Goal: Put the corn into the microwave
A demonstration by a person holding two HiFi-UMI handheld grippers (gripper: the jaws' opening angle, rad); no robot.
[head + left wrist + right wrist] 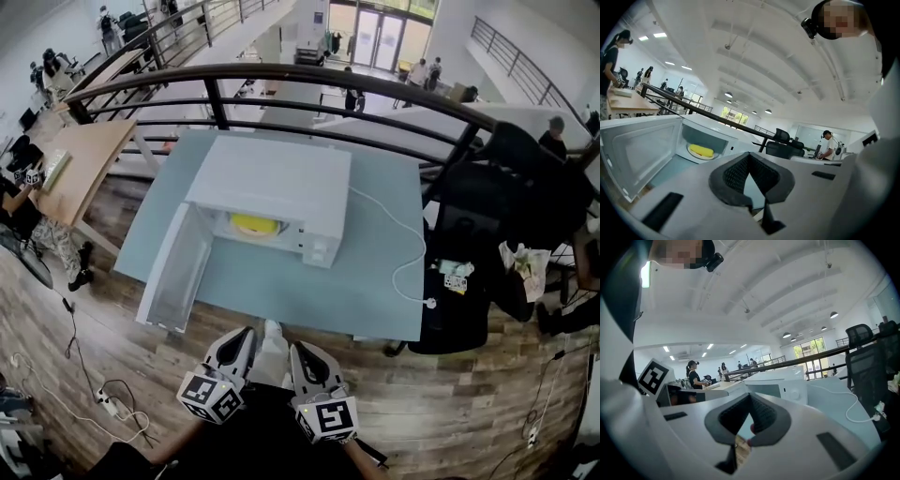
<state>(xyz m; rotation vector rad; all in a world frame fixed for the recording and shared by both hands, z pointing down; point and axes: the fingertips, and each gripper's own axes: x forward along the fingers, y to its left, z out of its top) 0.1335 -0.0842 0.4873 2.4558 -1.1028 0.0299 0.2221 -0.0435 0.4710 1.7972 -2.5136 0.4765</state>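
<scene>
Got the yellow corn cob (253, 224) lying inside the open white box microwave (272, 173), left gripper (247, 332) and right gripper (296, 349) both pinched shut, empty, near the grey table (375, 281).

You had the microwave (272, 178) standing mid-table (375, 281), its door (176, 267) swung out to your left. The corn (253, 223) lay inside on a plate (701, 159). A cable (405, 234) ran from its right side across the table. Behind stood the railing (281, 75); right of the table, a chair (469, 244).
</scene>
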